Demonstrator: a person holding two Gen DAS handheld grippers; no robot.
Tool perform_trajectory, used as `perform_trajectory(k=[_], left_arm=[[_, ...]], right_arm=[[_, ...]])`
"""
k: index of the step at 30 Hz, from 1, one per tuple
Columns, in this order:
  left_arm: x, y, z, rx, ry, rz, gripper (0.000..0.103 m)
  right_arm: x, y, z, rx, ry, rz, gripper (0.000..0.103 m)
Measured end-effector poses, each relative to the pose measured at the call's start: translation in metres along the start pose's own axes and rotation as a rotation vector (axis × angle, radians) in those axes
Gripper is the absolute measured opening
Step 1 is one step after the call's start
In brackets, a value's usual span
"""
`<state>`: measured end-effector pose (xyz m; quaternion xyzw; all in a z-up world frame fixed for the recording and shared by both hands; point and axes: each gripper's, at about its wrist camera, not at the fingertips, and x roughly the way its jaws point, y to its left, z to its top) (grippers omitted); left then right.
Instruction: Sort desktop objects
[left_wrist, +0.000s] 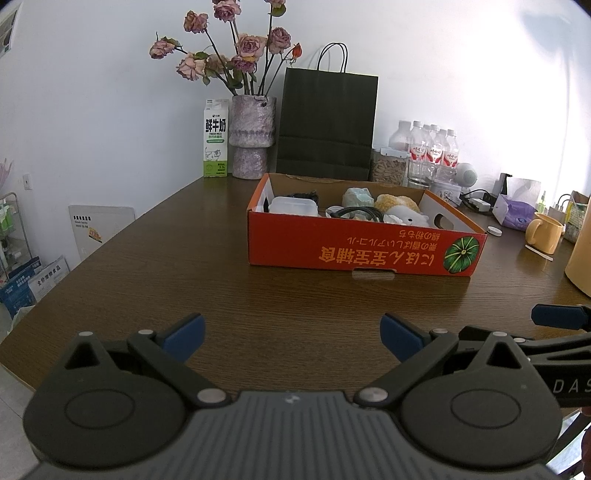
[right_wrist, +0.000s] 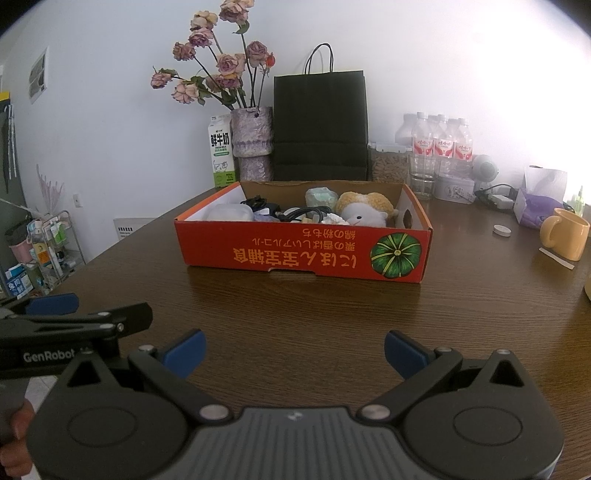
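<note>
Left gripper (left_wrist: 292, 334) level above counter (left_wrist: 184, 266), jaws spread, empty. Right gripper (right_wrist: 294, 352) alongside, jaws spread, empty. Orange cardboard box (right_wrist: 303, 251) at 12 o'clock.

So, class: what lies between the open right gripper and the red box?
Only bare wooden table between the right gripper and the red box, per the right wrist view.

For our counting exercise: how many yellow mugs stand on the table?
1. The yellow mug stands on the wooden table, right of the orange cardboard box; others may sit out of frame.
</note>
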<state>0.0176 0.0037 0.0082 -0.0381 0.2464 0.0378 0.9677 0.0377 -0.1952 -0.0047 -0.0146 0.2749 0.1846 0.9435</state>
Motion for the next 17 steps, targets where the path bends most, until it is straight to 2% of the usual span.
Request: perform_trajectory(k=[17], left_arm=[[-0.0004,-0.0008,0.0016,-0.008,-0.001,-0.010,0.103]], right_arm=[[-0.0013,-0.0001,0.0035,-0.003,-0.005,-0.004,0.103]])
